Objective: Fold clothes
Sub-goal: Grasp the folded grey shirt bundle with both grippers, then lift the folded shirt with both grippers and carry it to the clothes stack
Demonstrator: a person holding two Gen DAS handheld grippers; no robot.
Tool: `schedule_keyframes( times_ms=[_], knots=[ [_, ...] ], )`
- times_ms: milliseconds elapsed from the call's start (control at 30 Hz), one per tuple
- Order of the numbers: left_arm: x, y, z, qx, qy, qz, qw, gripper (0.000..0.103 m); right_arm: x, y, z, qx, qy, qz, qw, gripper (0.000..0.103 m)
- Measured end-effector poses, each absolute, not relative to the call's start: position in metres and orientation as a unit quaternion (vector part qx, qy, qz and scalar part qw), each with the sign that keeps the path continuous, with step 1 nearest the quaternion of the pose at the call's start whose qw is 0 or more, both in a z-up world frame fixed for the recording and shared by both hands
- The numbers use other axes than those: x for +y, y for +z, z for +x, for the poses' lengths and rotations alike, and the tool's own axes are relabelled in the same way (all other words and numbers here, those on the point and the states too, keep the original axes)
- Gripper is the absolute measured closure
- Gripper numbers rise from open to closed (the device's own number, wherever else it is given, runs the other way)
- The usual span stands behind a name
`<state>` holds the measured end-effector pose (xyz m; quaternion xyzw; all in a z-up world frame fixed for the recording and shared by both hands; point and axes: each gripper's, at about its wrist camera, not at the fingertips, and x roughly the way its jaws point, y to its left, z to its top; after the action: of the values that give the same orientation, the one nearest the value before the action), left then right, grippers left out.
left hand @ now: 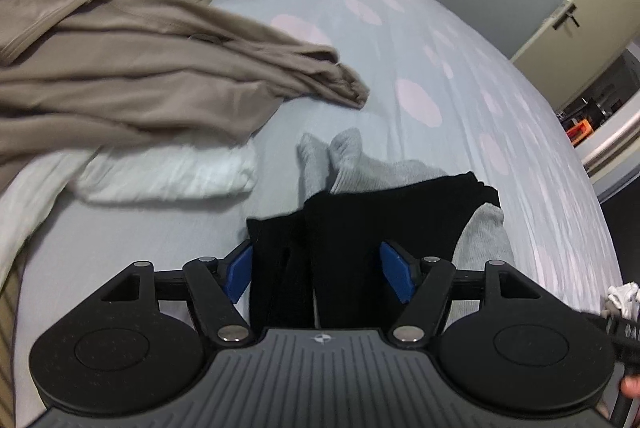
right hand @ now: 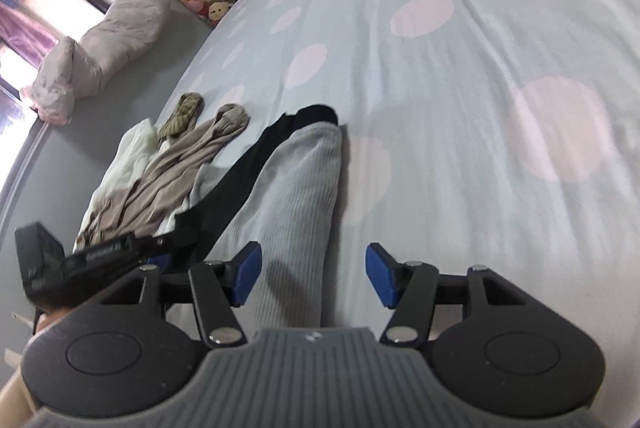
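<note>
While both jaws stand wide, left gripper [left hand: 318,270] straddles black garment [left hand: 360,240] at lower centre (ungripped); right gripper [right hand: 314,274] straddles grey sock [right hand: 288,212].

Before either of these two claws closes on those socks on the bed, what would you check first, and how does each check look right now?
1. Left gripper open: ok.
2. Black sock sits between its blue pads: ok.
3. Only the black sock would be caught: cannot tell; a grey sock lies under it, close to the right pad.
4. Right gripper open: ok.
5. Pale ribbed sock centred between its fingers: not ok; it lies toward the left finger.
6. Tan garment clear of both grippers: ok.
</note>
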<state>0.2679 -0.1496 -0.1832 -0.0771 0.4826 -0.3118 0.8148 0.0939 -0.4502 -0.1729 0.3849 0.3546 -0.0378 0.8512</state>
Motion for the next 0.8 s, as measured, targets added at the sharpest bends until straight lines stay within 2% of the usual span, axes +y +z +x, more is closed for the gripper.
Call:
schedule_keyframes(
  times_ms=[200,267,300,333,400,500,567,800],
  knots=[
    [-0.162,-0.188,0.272,0.461,-0.335,-0.056,0.820,0.041,-0.462,-0.188,0.119,0.343,-0.025,0.413,0.843,0.043],
    [-0.162,-0.189,0.274,0.461,-0.337,-0.063,0.819,0.048,-0.465,-0.191,0.128,0.340,-0.021,0.418,0.842,0.046],
    [-0.161,-0.189,0.275,0.461,-0.338,-0.067,0.818,0.056,-0.467,-0.192,0.132,0.339,-0.019,0.420,0.841,0.047],
    [-0.161,-0.189,0.275,0.461,-0.339,-0.071,0.817,0.064,-0.469,-0.194,0.136,0.340,-0.019,0.422,0.840,0.053],
    [-0.161,-0.190,0.277,0.461,-0.340,-0.078,0.816,0.074,-0.471,-0.195,0.142,0.341,-0.016,0.423,0.840,0.059],
    [-0.160,-0.192,0.279,0.460,-0.343,-0.089,0.814,0.085,-0.472,-0.197,0.147,0.341,-0.012,0.420,0.841,0.071],
    [-0.160,-0.191,0.279,0.458,-0.345,-0.092,0.814,0.088,-0.471,-0.197,0.148,0.342,-0.012,0.415,0.843,0.085],
    [-0.154,-0.170,0.267,0.428,-0.353,-0.102,0.826,0.090,-0.455,-0.167,0.140,0.318,-0.016,0.368,0.874,0.090]
  ],
)
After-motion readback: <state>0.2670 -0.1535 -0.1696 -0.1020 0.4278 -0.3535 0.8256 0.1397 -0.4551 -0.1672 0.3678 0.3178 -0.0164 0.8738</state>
